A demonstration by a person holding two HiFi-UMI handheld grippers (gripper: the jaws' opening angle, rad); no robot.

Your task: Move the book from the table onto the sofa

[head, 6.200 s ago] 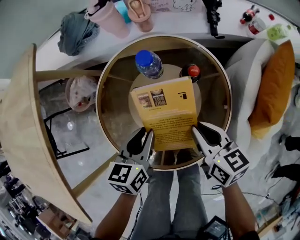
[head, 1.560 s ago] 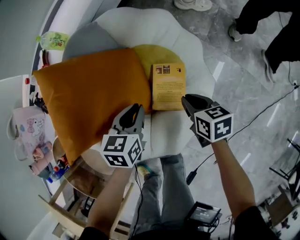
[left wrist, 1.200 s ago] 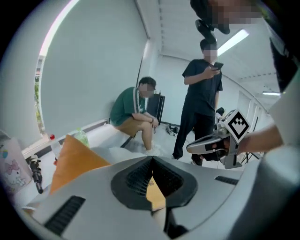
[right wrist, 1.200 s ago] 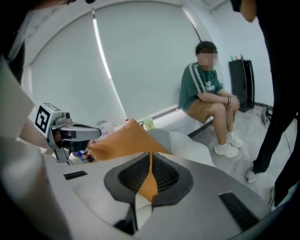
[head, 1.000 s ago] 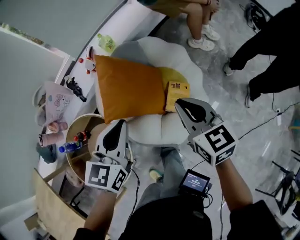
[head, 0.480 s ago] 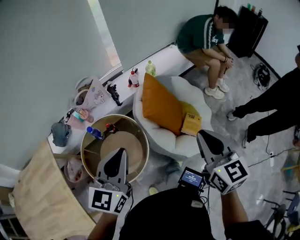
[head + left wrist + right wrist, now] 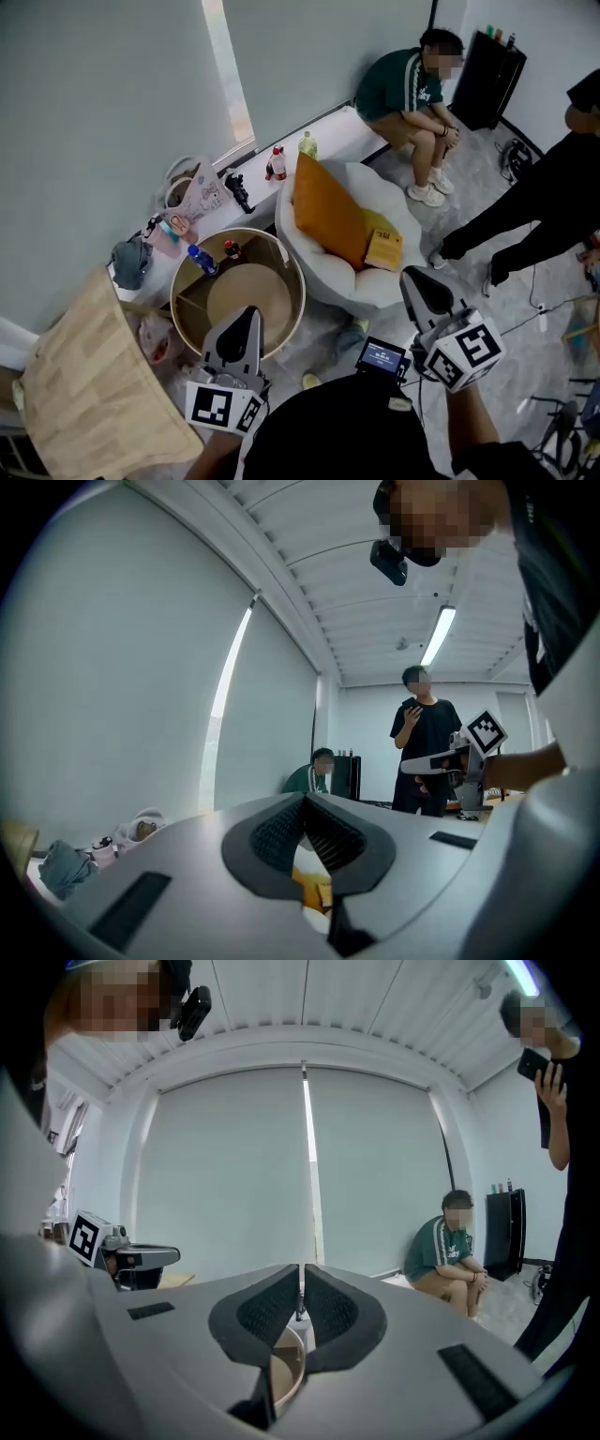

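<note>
Standing at the far left of the head view is a pale wooden panel point(image 7: 80, 394) with a curved edge, and beside it the round table point(image 7: 298, 292), ringed by a thin wooden rim, with a blue-capped plastic bottle point(image 7: 200, 260) upright near its far edge. Low in front of the table the left gripper point(image 7: 251, 314) has its ribbed black pads pressed together with nothing between them. Further right, a smooth orange cushion point(image 7: 326, 211) stands on edge on the puffy, rounded white sofa point(image 7: 361, 287). The book point(image 7: 383, 249) lies on the sofa seat just right of that cushion, its flat yellow cover facing up. Its long axis runs roughly from the sofa's front edge toward its back, slightly tilted in the picture; which end is the top is too small to tell. The right gripper point(image 7: 409, 275) hangs in front of the sofa, apart from the book, its jaws closed to a thin slit and holding nothing. A seated person in a green shirt point(image 7: 405, 82) and a standing person in black point(image 7: 548, 202) fill the right.
</note>
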